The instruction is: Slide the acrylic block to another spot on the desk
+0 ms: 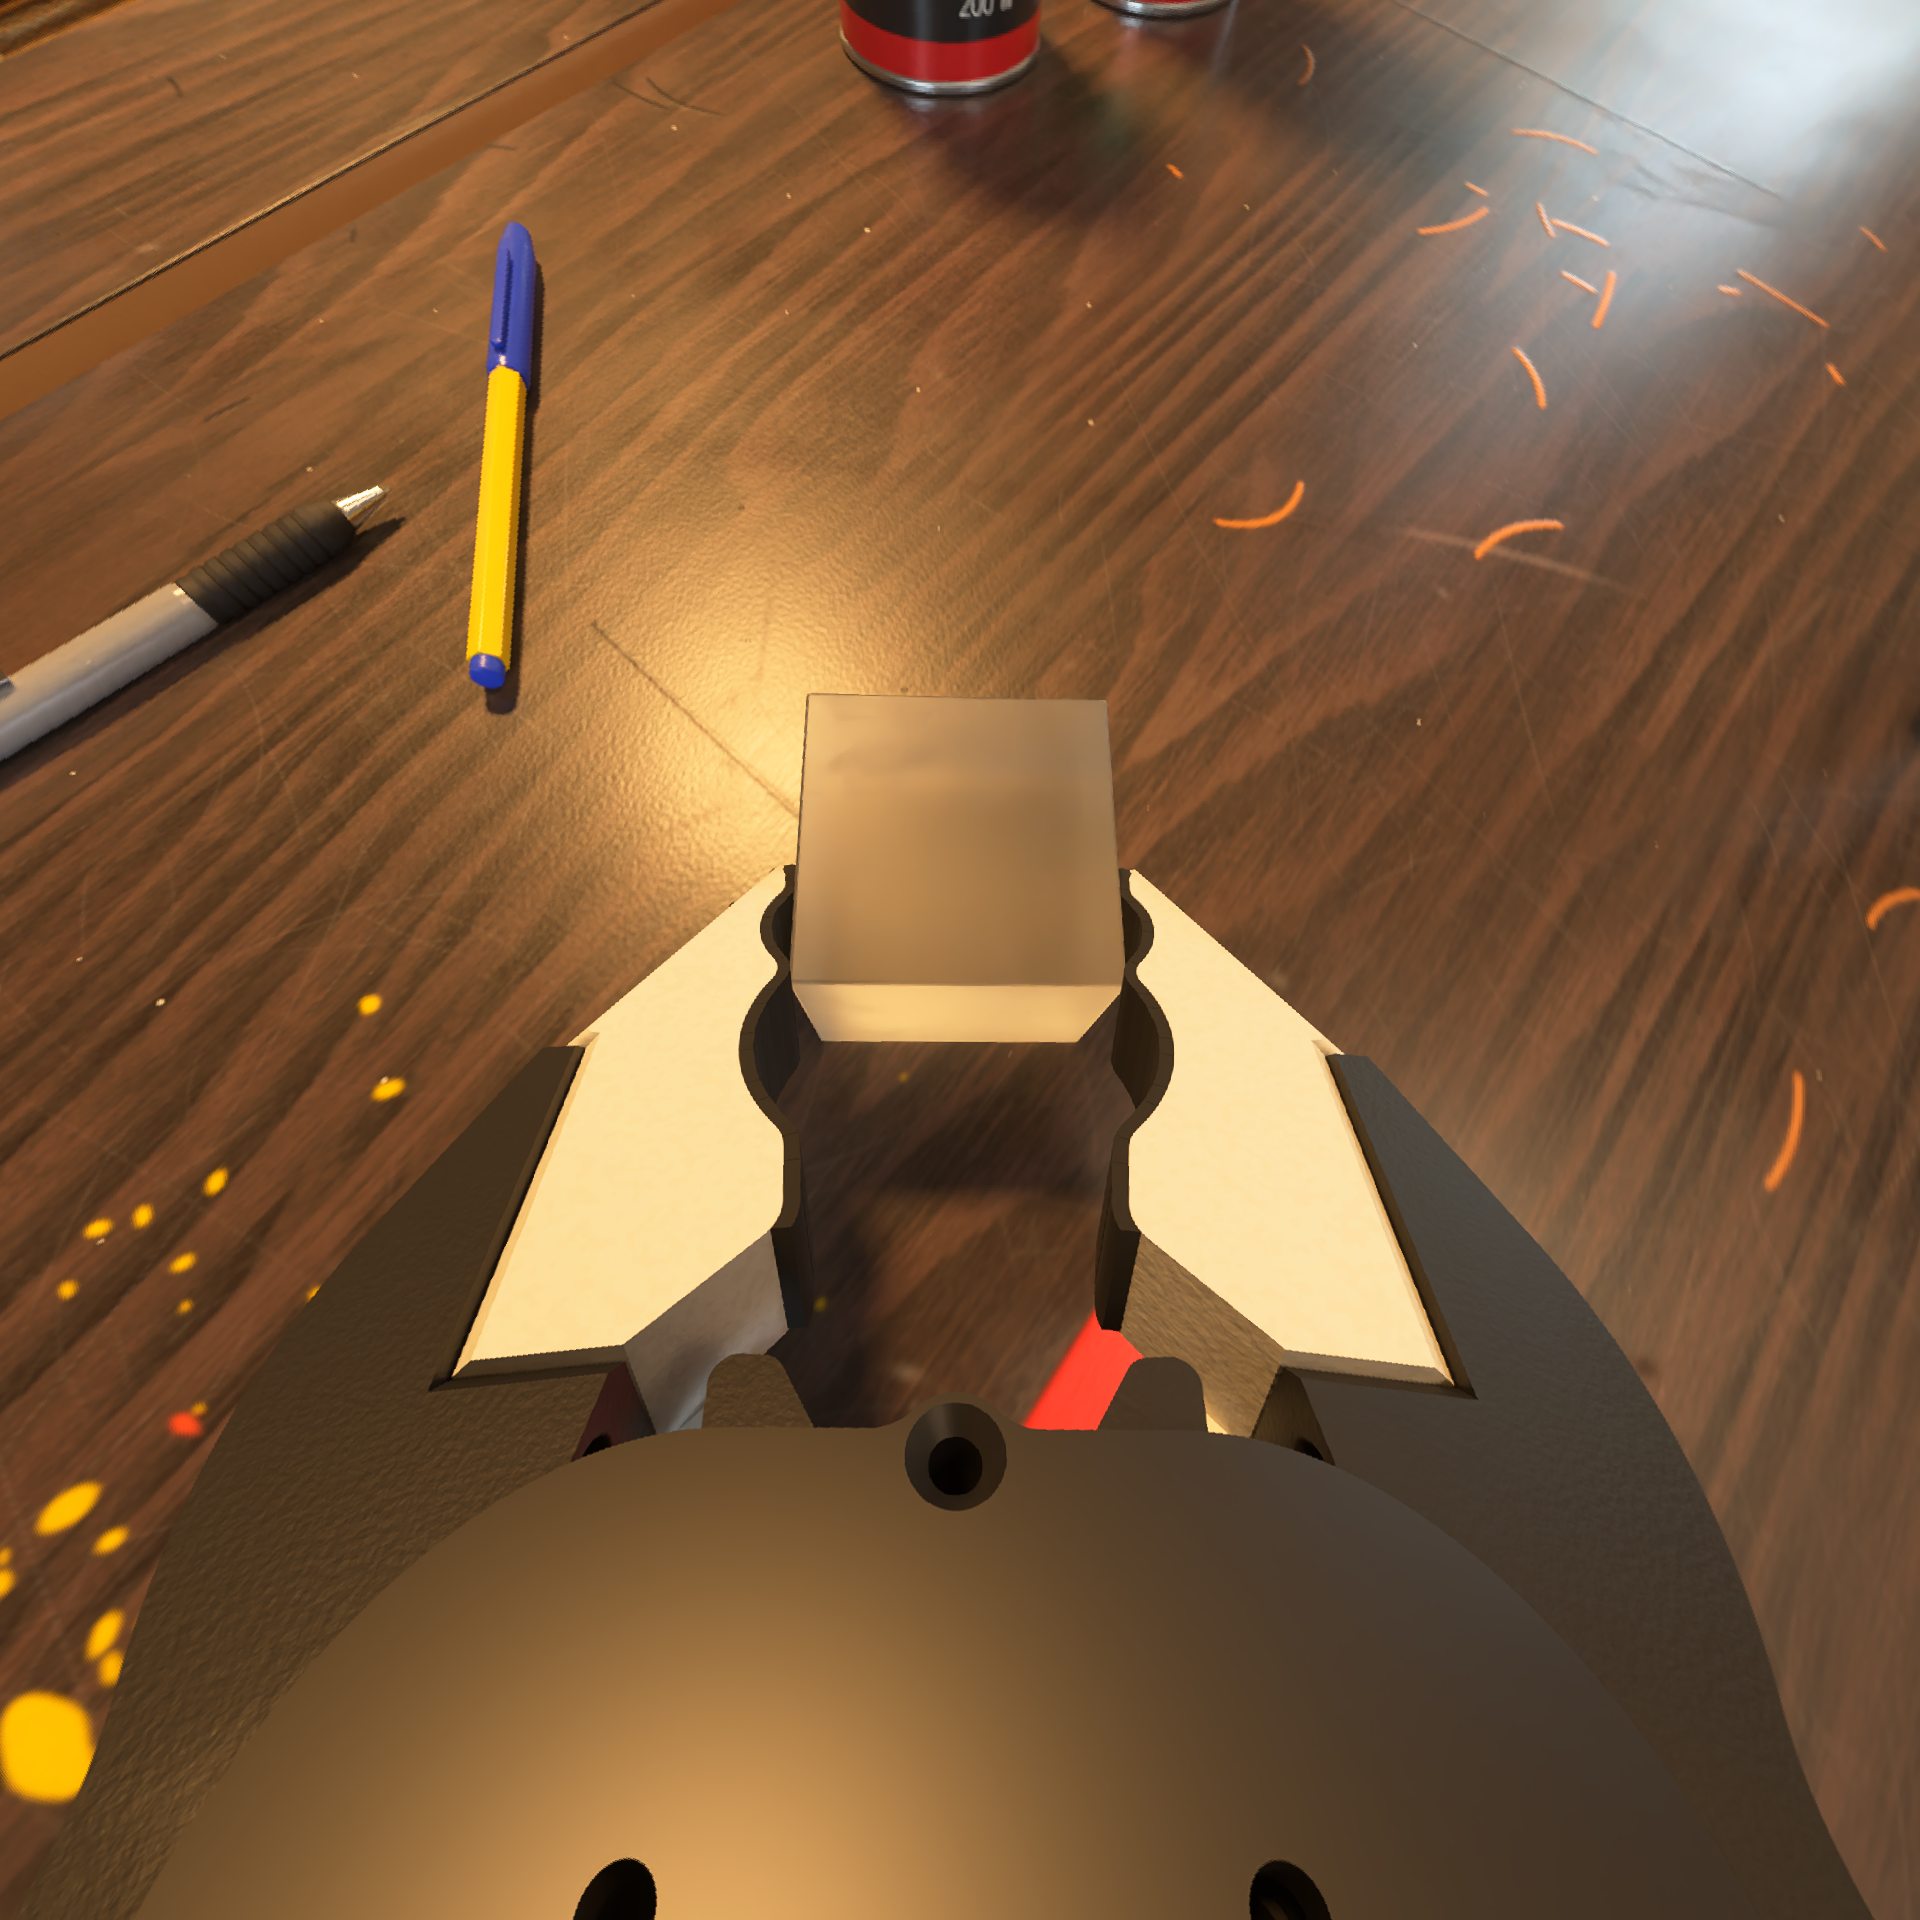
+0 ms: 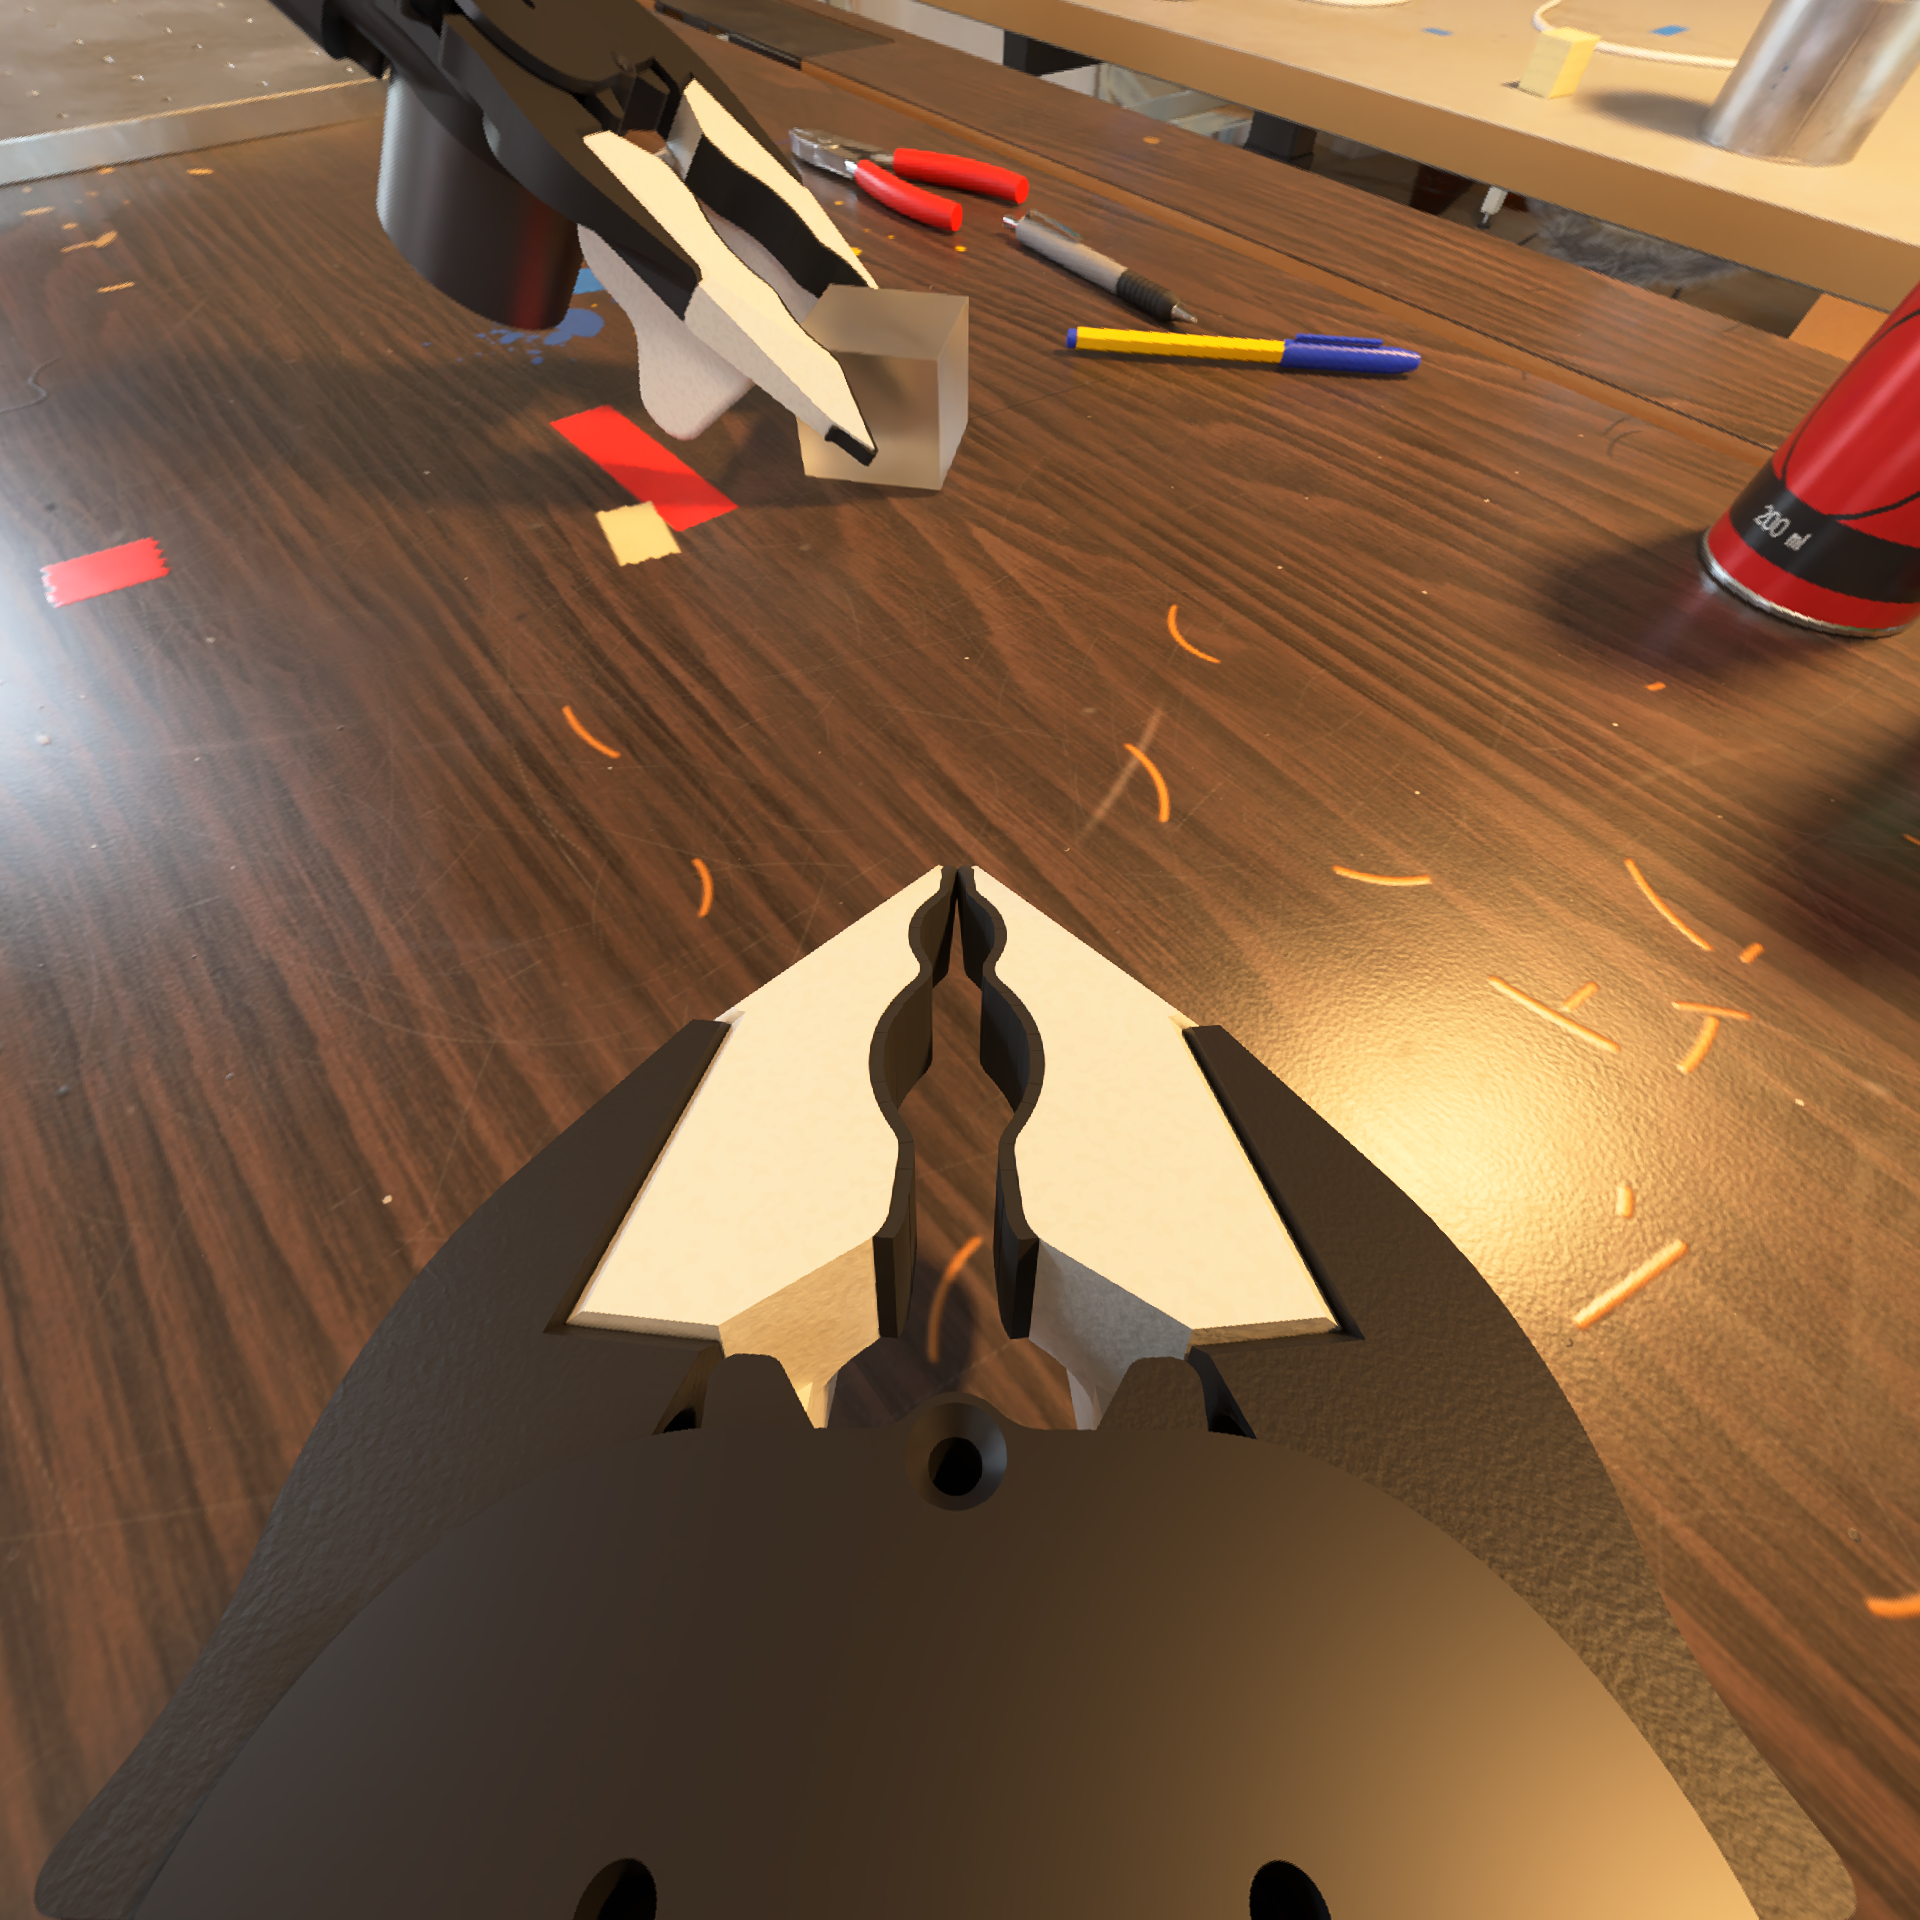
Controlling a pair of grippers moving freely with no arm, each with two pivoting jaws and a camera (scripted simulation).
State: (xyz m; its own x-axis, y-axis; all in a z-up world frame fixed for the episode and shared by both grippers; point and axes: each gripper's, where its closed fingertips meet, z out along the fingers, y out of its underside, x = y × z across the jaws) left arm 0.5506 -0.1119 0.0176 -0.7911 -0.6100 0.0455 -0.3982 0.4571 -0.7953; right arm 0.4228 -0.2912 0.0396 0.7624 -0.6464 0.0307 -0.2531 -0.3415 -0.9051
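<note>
A clear, frosted acrylic block [image 1: 954, 862] stands on the dark wood desk [image 1: 1351, 727]. My left gripper [image 1: 956, 883] is shut on the block, one fingertip against each side face, with the block resting on the desk. In the right wrist view the block [image 2: 914, 390] shows at the upper middle with the left gripper [image 2: 831, 416] slanting down onto it. My right gripper [image 2: 956, 873] is shut and empty, low over the desk, well in front of the block.
A yellow and blue pen [image 1: 501, 457] and a grey pen [image 1: 166, 613] lie left of the block. A red and black can [image 1: 940, 42] stands beyond it. Red-handled pliers [image 2: 914, 182], red tape strips [image 2: 639, 464], paint spots and orange shavings [image 1: 1558, 239] mark the desk.
</note>
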